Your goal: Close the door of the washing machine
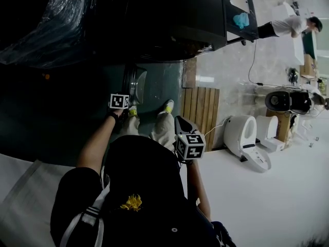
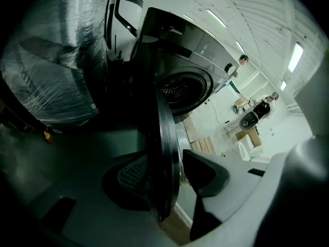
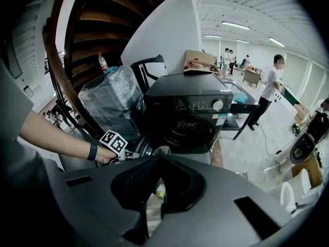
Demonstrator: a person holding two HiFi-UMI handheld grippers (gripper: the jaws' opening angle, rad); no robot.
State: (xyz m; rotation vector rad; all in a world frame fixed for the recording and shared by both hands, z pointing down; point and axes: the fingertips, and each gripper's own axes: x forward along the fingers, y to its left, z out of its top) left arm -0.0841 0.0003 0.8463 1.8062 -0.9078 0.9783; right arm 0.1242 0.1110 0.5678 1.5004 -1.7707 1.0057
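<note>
The dark front-loading washing machine [image 1: 175,19] [image 3: 185,96] stands ahead with its drum open. Its round door [image 1: 134,84] [image 2: 163,127] hangs swung out, edge-on to my left gripper. The left gripper [image 2: 163,161] [image 1: 123,107] straddles the door's rim. One pad [image 2: 131,176] sits close behind the door, while the other [image 2: 205,171] stands off with a gap showing. My right gripper [image 3: 158,161] [image 1: 181,123] hangs lower right by my legs, fingertips together, holding nothing. In the right gripper view the left gripper's marker cube [image 3: 114,142] sits beside the door [image 3: 149,147].
A plastic-wrapped bulky object [image 1: 51,19] [image 3: 110,102] stands left of the machine. A wooden pallet [image 1: 201,112] lies on the floor to the right, with white toilets [image 1: 247,138] and a cable beyond. A cardboard box [image 3: 198,60] sits on the machine. People [image 1: 290,24] stand further off.
</note>
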